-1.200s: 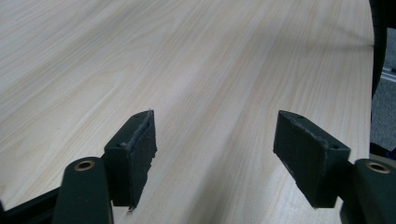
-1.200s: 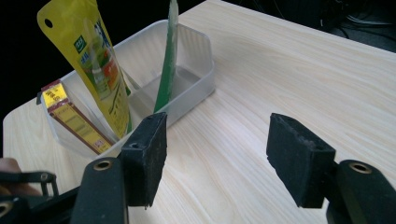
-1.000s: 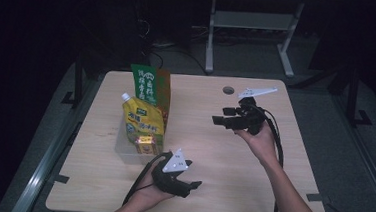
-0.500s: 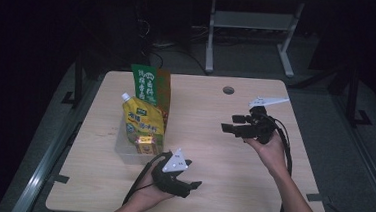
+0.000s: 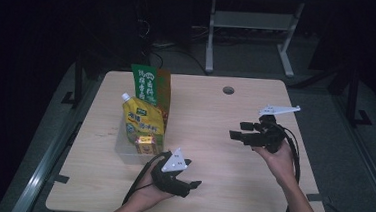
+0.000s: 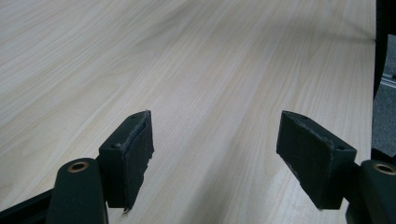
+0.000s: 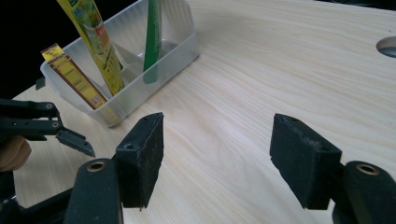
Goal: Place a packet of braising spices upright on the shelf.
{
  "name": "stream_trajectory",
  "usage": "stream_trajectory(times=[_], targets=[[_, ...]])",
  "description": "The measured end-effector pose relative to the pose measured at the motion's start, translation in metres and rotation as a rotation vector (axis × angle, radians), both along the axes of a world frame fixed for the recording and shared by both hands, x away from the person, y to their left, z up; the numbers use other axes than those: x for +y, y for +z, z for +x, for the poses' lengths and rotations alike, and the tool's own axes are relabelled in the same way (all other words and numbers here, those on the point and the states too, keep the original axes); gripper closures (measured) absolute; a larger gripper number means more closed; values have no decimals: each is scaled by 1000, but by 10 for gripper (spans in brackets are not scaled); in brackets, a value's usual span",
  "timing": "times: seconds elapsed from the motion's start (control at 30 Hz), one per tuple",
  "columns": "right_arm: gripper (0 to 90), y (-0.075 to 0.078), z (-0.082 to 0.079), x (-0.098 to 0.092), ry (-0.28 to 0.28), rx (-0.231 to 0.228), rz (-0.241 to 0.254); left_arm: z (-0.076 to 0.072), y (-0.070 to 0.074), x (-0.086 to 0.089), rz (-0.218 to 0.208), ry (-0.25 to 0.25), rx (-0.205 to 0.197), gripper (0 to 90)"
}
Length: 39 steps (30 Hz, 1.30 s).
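Left gripper point(image 5: 193, 184): I see its jaws spread wide over bare wood with nothing between the pads; it sits low near the table's near edge.
Right gripper point(image 5: 239, 130): I read its jaws as wide apart and holding nothing, raised above the table point(image 5: 210, 112), tips aimed toward the bin.
Bin point(image 7: 180, 44): the clear plastic tub lies ahead and left of my right jaws, well apart from them.
Contents: a yellow pouch point(image 5: 142, 120), a green pouch point(image 5: 145, 83) and a small yellow-brown packet point(image 5: 144, 144) stand upright inside.
Open room: plain tabletop stretches between my right jaws and the bin wall.
Cable hole point(image 5: 228, 90): ahead and right of the right jaws, near the far edge.
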State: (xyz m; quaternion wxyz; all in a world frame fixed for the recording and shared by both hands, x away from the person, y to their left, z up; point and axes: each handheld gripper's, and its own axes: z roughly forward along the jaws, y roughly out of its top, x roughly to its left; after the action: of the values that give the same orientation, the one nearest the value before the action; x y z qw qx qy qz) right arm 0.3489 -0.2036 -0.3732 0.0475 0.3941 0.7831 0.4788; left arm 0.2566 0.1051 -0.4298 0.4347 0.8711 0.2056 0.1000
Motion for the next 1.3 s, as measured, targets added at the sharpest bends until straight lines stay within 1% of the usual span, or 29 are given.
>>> stream_trajectory(times=[0.07, 0.1, 0.17, 0.23, 0.27, 0.43, 0.53, 0.63, 0.83, 1.3], targets=[[341, -3, -3, -4, 2, 16, 17, 0, 0, 0, -1, 0, -1, 267], [337, -5, -5, -5, 1, 25, 17, 0, 0, 0, -1, -1, -2, 267], [339, -8, -9, -7, 0, 20, 13, 0, 0, 1, -1, 1, -4, 267], [337, -11, -12, -10, -1, 34, 12, 0, 0, 1, -3, 1, -3, 267], [337, -12, -14, -12, -3, 28, 14, 0, 0, 1, -4, -1, -2, 267], [335, -17, -22, -20, -17, 32, 27, -1, -1, 1, -2, -1, -1, 267], [331, -21, -26, -26, -28, 43, 26, -1, -1, 1, -10, 6, 4, 266], [328, -27, -30, -30, -39, 57, 25, -1, 0, 3, 0, 1, 2, 265], [321, -38, -39, -37, -47, 74, 33, -2, 0, 3, 1, 5, 1, 265], [312, -54, -62, -52, -68, 99, 38, -5, 1, 3, 6, -1, -7, 263]])
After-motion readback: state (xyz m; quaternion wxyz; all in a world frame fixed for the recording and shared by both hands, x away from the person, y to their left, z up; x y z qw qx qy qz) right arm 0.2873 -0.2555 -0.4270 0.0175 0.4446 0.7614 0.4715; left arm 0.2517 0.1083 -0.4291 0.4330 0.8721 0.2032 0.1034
